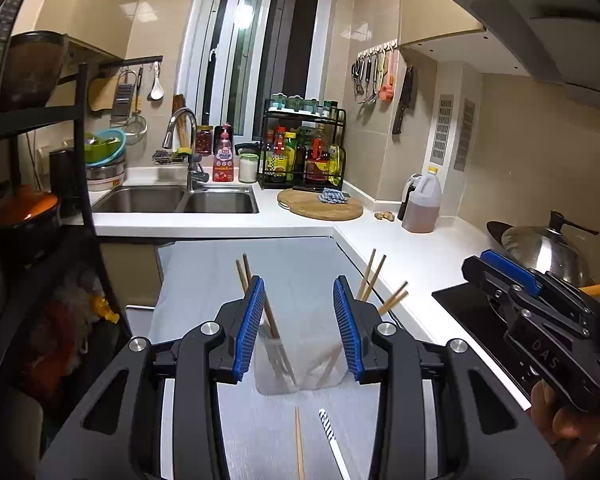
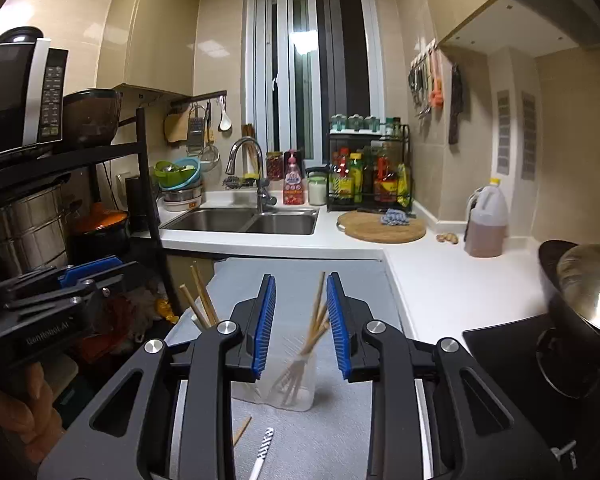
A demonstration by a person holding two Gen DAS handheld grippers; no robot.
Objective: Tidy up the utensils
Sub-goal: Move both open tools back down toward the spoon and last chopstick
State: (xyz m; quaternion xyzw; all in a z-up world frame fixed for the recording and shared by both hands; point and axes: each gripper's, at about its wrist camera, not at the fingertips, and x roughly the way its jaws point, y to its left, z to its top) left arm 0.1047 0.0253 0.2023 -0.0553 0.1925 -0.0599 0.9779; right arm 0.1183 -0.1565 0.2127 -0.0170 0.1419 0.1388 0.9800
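**Both grippers part-open at the clear holder, nothing held**

A clear plastic holder stands on the grey mat, and everything here is placed from it. Wooden chopsticks stand in it, leaning outward at its left and right sides.

The left gripper hovers on the near side of the holder, its blue-padded jaws partly apart, one on each flank of the container's upper part. Nothing is pinched between them. The right gripper hangs likewise, jaws partly apart, framing the right-hand bundle of chopsticks without pressing on it.

On the mat nearer than the holder lie a single loose chopstick and, just to its right, a white utensil with a black-patterned handle. Well beyond the holder sits the steel sink.
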